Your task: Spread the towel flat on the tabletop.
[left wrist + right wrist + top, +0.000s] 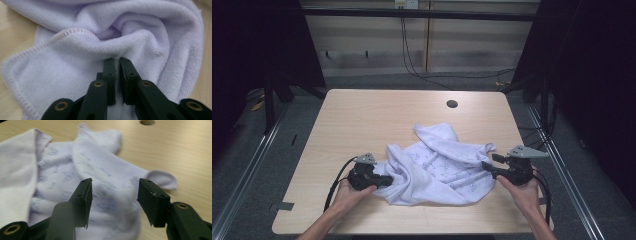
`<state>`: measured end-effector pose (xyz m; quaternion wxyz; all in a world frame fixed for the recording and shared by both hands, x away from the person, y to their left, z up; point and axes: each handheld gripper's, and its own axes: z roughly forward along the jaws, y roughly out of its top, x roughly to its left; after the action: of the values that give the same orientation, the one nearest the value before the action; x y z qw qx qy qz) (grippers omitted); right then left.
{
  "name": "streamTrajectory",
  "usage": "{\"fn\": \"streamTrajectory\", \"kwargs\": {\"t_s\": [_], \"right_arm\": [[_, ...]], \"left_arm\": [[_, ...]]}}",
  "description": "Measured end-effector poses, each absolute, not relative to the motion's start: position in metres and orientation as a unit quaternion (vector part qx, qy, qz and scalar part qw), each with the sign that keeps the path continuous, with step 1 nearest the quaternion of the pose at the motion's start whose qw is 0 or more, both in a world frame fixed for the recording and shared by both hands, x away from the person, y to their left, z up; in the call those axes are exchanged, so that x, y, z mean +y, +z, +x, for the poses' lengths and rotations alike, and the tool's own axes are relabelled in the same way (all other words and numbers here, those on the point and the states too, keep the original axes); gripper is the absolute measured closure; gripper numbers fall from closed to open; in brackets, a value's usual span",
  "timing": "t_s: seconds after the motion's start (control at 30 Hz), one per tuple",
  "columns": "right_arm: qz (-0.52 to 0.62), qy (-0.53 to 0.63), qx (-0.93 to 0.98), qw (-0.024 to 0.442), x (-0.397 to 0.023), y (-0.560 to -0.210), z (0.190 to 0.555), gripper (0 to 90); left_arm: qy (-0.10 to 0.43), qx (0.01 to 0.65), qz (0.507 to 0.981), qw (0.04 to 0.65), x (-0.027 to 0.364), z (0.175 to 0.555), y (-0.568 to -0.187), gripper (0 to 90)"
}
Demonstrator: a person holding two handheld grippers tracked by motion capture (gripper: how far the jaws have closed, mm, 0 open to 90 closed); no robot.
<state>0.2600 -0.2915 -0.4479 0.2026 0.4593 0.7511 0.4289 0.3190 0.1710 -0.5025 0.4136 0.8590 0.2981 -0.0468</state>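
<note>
As I take stock from the near edge of the wooden table [362,107], I log first the person's left hand [346,192] with the left gripper [388,180], jaws drawn narrow and pinching a fold of the pale lilac garment [437,167] at its left border; the fabric bunches between the pads [110,72]. Next, the right hand [524,192] with the right gripper [113,195], jaws spread wide over the garment's right side, pads clear of the cloth. The garment, faintly printed and crumpled, lies between the two grippers toward the table's near half. Farthest, a round cable hole [452,104] near the rear edge.
</note>
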Motion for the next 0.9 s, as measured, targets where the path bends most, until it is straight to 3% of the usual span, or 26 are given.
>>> {"fn": "streamTrajectory", "kwargs": {"t_s": [0.1, 0.23, 0.37, 0.57, 0.7, 0.87, 0.9], "right_arm": [[0.438, 0.443, 0.759, 0.19, -0.273, -0.442, 0.257, 45.7], [0.39, 0.459, 0.781, 0.164, -0.235, -0.435, 0.26, 47.1], [0.348, 0.469, 0.805, 0.109, -0.17, -0.443, 0.291, 50.0], [0.325, 0.482, 0.813, 0.047, -0.104, -0.459, 0.338, 48.3], [0.338, 0.509, 0.792, -0.001, -0.081, -0.475, 0.36, 45.0], [0.333, 0.483, 0.81, -0.003, -0.067, -0.49, 0.363, 44.8], [0.333, 0.465, 0.82, -0.007, -0.064, -0.495, 0.362, 52.5]], "left_arm": [[-0.05, 0.302, 0.861, 0.405, 0.17, 0.315, -0.501, 90.0], [-0.054, 0.297, 0.861, 0.409, 0.177, 0.306, -0.497, 89.5], [-0.046, 0.314, 0.833, 0.453, 0.198, 0.308, -0.487, 80.0], [-0.048, 0.329, 0.825, 0.458, 0.219, 0.329, -0.495, 64.5], [-0.039, 0.35, 0.82, 0.451, 0.225, 0.338, -0.501, 56.6], [-0.024, 0.363, 0.823, 0.437, 0.221, 0.342, -0.505, 45.5], [-0.012, 0.36, 0.83, 0.427, 0.216, 0.343, -0.504, 46.0]]}}
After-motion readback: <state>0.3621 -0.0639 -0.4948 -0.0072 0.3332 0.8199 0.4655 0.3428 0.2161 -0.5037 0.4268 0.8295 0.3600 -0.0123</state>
